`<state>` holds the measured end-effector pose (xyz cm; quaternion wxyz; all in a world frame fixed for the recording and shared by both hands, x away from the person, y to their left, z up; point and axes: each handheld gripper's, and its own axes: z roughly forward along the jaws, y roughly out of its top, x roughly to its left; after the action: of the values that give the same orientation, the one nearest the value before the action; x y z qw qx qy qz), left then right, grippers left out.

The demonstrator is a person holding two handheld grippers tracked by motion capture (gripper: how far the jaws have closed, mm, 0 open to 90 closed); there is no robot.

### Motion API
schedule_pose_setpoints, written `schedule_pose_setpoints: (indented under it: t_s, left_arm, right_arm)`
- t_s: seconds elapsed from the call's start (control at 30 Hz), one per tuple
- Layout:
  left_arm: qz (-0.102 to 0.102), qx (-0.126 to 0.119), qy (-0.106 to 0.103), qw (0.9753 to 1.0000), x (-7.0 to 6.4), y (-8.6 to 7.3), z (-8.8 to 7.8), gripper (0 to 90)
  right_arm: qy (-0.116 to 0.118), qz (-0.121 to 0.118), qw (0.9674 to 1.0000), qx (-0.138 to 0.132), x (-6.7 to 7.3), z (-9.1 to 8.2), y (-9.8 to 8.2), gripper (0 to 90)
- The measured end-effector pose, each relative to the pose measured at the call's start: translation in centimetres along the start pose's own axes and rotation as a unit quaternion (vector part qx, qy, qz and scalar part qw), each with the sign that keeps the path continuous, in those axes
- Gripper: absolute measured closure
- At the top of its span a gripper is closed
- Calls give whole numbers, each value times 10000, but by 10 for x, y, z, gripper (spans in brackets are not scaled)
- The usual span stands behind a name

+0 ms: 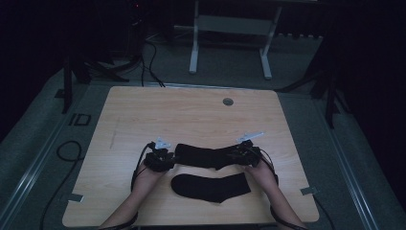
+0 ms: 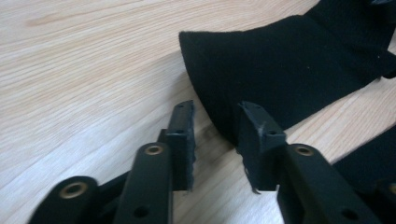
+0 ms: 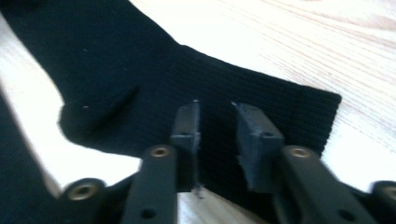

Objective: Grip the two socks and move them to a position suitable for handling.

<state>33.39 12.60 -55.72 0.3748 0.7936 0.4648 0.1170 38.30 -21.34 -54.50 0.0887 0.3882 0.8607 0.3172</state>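
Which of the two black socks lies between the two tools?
The farther sock, stretched sideways across the table: the left tool is at one end, the right tool at the other. The nearer sock lies apart, between the person's forearms.

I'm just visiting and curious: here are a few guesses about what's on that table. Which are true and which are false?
1. Two black socks lie on the table. True: the far sock lies between the grippers, the near sock closer to the person.
2. The left gripper is clamped tight on a sock. False: its jaws stand apart, with bare wood between them and the sock's toe just ahead.
3. The right gripper has its jaws apart over the far sock's ribbed cuff end. True.
4. The socks are stacked on each other. False: in the high view they lie apart, side by side.
5. The table has a wooden top. True.
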Motion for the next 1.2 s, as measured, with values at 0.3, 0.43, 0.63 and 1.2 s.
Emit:
schedule_pose_setpoints:
  t_s: [0.3,0.43,0.63,1.2]
  left_arm:
    - [-160,22,270,9995,15,-8,-17,428]
    - [-312,-15,250,9992,26,-16,-23,410]
    - [-144,-56,-232,9996,13,-20,-35,439]
    - [241,344,-785,9960,-22,-31,-20,527]
  right_arm:
    - [52,-9,9996,-278,3,-29,-1,618]
    - [120,-184,9996,-190,14,-33,-13,603]
    - [122,-137,9997,-144,14,-37,-31,595]
    - [136,0,9999,-51,22,-51,-72,562]
